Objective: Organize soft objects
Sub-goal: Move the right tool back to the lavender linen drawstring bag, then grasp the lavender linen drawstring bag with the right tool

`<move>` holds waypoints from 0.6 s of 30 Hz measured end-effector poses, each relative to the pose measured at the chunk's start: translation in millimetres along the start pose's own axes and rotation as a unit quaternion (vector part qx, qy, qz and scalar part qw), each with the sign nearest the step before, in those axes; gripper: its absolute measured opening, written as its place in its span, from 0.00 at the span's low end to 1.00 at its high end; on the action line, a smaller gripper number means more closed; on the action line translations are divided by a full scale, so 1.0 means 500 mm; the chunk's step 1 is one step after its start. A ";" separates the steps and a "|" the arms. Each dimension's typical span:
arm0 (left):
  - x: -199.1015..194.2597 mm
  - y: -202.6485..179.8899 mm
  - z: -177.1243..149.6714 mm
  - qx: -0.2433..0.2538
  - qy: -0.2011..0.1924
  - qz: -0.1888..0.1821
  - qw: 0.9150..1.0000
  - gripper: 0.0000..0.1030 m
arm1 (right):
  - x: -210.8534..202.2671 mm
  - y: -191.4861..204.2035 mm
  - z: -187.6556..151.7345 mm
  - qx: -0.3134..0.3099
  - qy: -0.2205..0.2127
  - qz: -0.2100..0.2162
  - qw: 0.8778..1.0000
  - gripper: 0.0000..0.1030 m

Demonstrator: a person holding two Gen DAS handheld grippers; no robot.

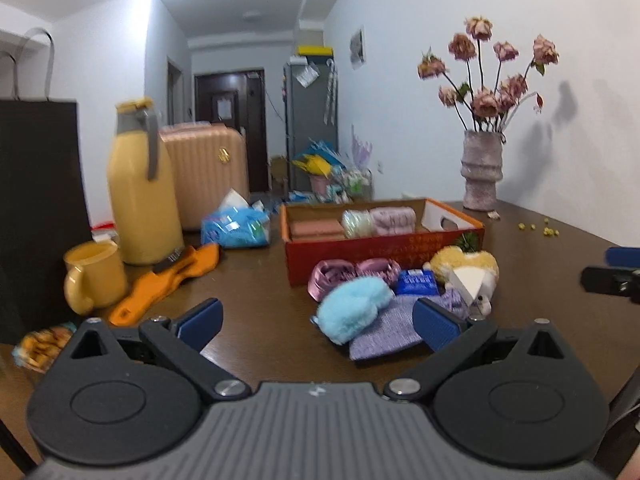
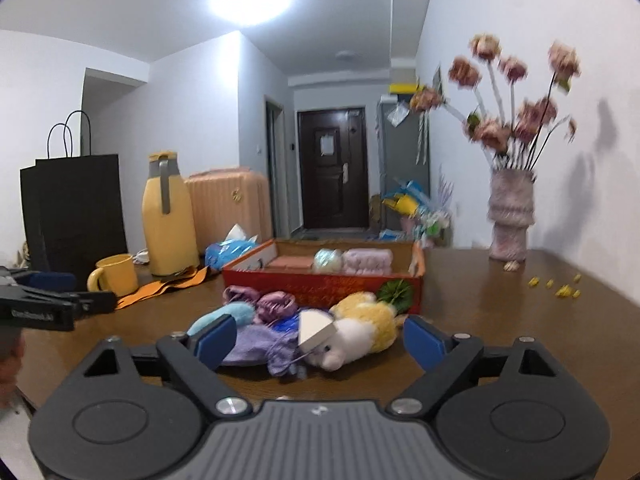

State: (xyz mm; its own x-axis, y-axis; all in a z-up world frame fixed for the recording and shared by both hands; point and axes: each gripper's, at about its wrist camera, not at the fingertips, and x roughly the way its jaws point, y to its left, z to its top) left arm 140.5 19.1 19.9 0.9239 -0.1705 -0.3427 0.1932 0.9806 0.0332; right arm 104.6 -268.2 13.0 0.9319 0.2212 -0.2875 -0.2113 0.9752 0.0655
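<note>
Leftmost, a yellow ceramic mug [image 1: 94, 278] and tall yellow flask [image 1: 142, 184] stand on the brown wooden surface [image 1: 260, 320]. Centrally, a heap of soft things, including a fluffy pale-blue pouch [image 1: 352, 308] and yellow-white plush toy [image 2: 360, 330], lies before a red cardboard box [image 1: 360, 256]. Both the left tool [image 1: 318, 322] and right tool [image 2: 318, 340] hover spread, gripping nothing.

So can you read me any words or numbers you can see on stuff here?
None can be read for sure.
Red box: gold writing on the front, too blurred.
Small blue packet: white print, too small and blurred.
White lettering on the left tool, seen at the edge of the right camera: too blurred.
Papers on the dark door and grey cabinet: too far.
</note>
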 end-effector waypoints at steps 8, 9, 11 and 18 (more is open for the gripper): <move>0.144 0.030 -0.016 -0.085 0.106 -0.056 0.989 0.79 | 0.143 0.015 -0.014 0.045 0.069 0.036 0.996 0.62; 0.159 0.032 -0.018 -0.093 0.117 -0.063 0.987 0.73 | 0.162 0.021 -0.015 0.049 0.077 0.045 0.995 0.59; 0.190 0.039 -0.025 -0.110 0.140 -0.076 0.981 0.66 | 0.197 0.031 -0.020 0.053 0.092 0.054 0.993 0.52; 0.256 0.056 -0.035 -0.156 0.185 -0.115 0.964 0.60 | 0.297 0.016 -0.033 0.116 0.127 0.052 0.984 0.42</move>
State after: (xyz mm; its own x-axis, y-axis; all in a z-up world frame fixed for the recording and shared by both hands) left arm 258.4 26.4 -39.3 0.6768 -0.3973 -0.6198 0.2176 0.9122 -0.3471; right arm 236.4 -227.6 -45.1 0.7984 0.3413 -0.4960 -0.2007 0.9276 0.3152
